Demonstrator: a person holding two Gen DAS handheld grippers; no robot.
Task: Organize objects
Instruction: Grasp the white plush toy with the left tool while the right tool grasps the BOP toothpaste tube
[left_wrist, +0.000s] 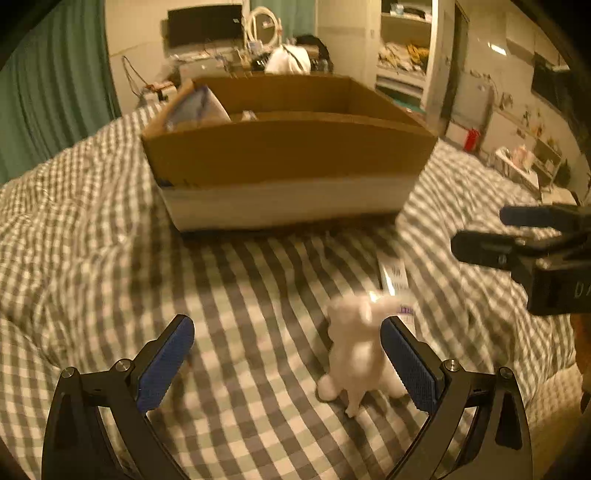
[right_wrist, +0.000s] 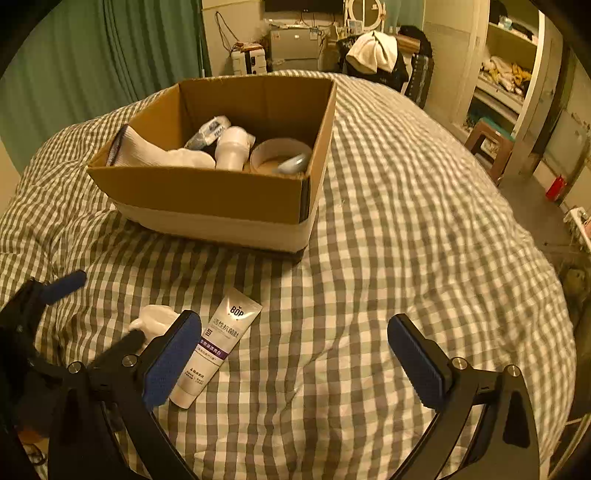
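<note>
white figurine (left_wrist: 354, 354) and one tube (right_wrist: 216, 349) lie before one cardboard box (right_wrist: 207, 192); both grippers gape, holding nothing.

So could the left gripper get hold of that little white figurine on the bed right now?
Probably yes. The left gripper is open, and the white figurine already stands between its fingers, close beside the right-hand one. Nothing blocks it; the toothpaste tube lies just beyond.

Bedspread (right_wrist: 388, 258) right of cardboard box (right_wrist: 207, 192) lies open.
</note>
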